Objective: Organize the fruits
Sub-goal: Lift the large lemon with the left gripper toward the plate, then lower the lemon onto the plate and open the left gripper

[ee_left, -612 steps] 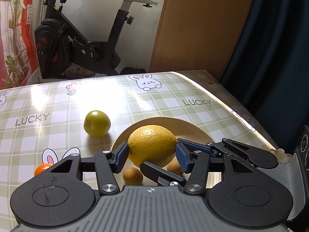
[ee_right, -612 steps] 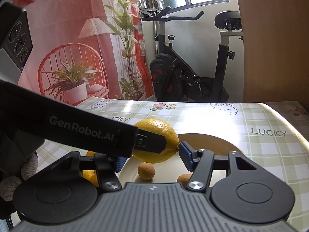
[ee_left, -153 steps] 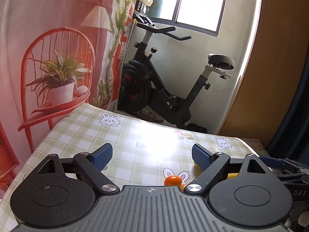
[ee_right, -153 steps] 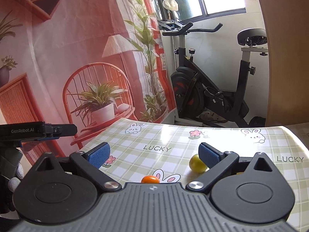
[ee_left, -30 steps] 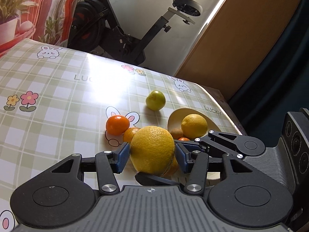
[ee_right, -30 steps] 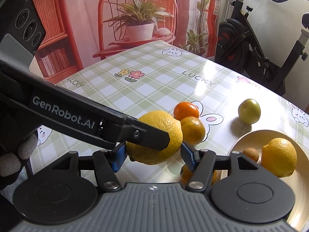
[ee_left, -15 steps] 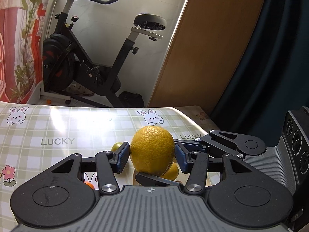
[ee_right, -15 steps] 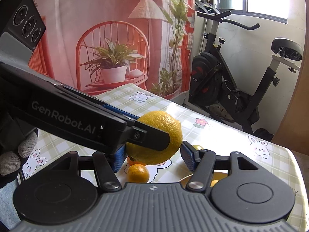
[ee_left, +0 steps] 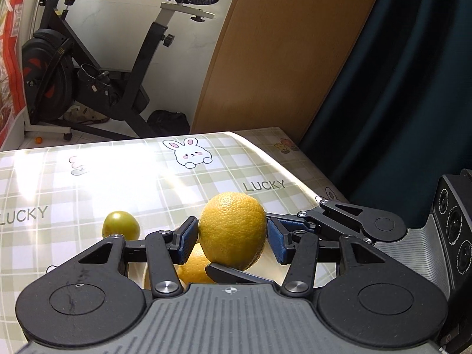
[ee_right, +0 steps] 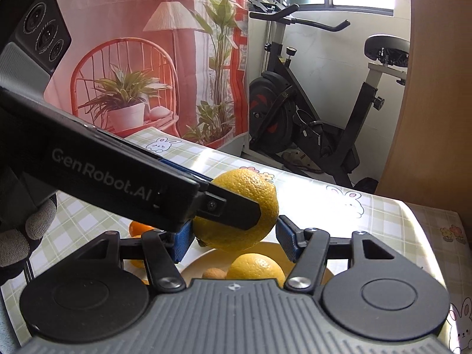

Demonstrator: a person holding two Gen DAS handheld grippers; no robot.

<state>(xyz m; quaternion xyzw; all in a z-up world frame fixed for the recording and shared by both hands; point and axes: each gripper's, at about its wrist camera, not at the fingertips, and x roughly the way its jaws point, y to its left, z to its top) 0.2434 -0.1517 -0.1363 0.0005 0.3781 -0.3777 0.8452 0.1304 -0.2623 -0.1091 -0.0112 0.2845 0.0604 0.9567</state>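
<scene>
Low in the middle of the left wrist view, a large yellow citrus (ee_left: 232, 230), round and pebble-skinned, sits clamped between the ribbed blue pads (ee_left: 187, 239) of the left gripper (ee_left: 231, 240), its black linkage arms angled inward to both sides of the fruit. The right gripper (ee_right: 236, 240) reaches in from the right of that frame, one black finger passing under the fruit; in the right wrist view its left blue pad lies against the rind, while the right pad stands a little off with a sliver of light between, so its hold is partial at best and whether it truly grips cannot be told. The citrus hangs above a smooth, pale, round plate (ee_right: 327, 273) at the lower centre of the right view, where a second dimpled yellow citrus (ee_right: 255, 267) and a small brown oval fruit (ee_right: 214, 273) lie. A small glossy green fruit (ee_left: 121, 225) rests on the shiny checked tablecloth (ee_left: 118, 177) left of the held fruit, and an orange mandarin (ee_right: 138, 226) peeks out at lower left of the right view. A matte black exercise bike (ee_left: 88, 73) stands in the upper left.
</scene>
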